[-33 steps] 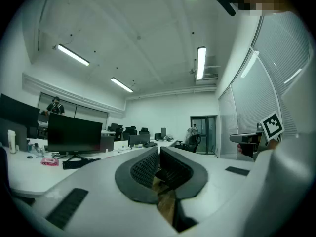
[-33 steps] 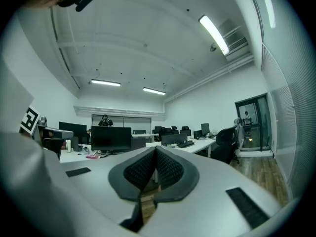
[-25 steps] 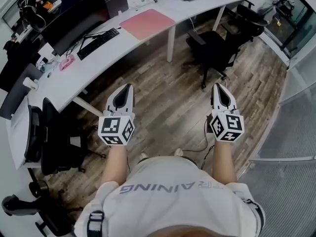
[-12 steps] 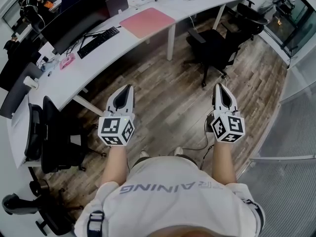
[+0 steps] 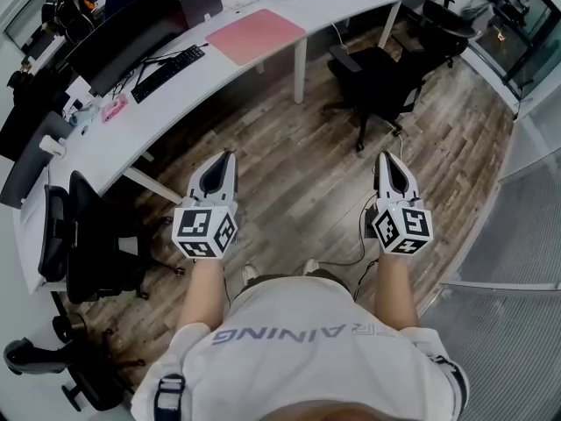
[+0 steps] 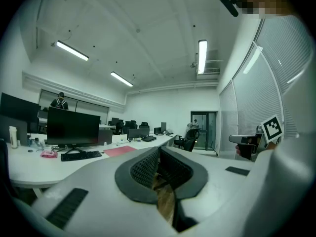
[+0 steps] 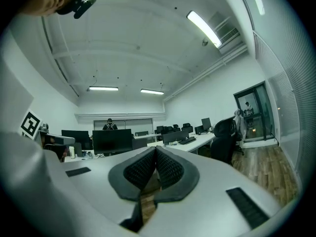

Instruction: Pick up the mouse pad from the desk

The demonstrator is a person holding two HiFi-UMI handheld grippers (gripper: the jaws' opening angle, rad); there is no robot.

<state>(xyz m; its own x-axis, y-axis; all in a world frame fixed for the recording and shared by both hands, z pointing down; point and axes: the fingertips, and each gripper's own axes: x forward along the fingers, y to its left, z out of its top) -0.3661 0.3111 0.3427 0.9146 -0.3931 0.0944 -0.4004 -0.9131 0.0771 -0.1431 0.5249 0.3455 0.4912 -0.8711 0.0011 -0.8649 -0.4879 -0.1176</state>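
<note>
From above, the head view shows the flat pink rectangular mouse pad (image 5: pixel 256 36) lying on the long white curved desk (image 5: pixel 175 112), to the right of a black keyboard (image 5: pixel 168 73) and a big black monitor (image 5: pixel 123 38). Nothing touches the pad. Both tools are over the brown wooden floor (image 5: pixel 298 174), well apart from the desk. Only this view shows the floor under them, and the black office chair (image 5: pixel 377 77) between the right tool and the desk.

The left gripper (image 5: pixel 230 156) points toward the desk. Its own view shows its two dark pads pressed together with nothing between them. That view shows the pad only as a thin pink strip far off on the desk top (very small there), plus long ceiling lights (image 6: pixel 202 56) and a glass door (image 6: pixel 203 127) – things the head view does not show.

The right gripper (image 5: pixel 386 157) is clenched too, pads tight together and empty. Its view does not show the pink pad clearly. It does show a person in dark clothes (image 7: pixel 109 125) standing behind the monitors.

A small white cup (image 5: pixel 54 147) stands at the left end of the desk – what is in it cannot be seen.
</note>
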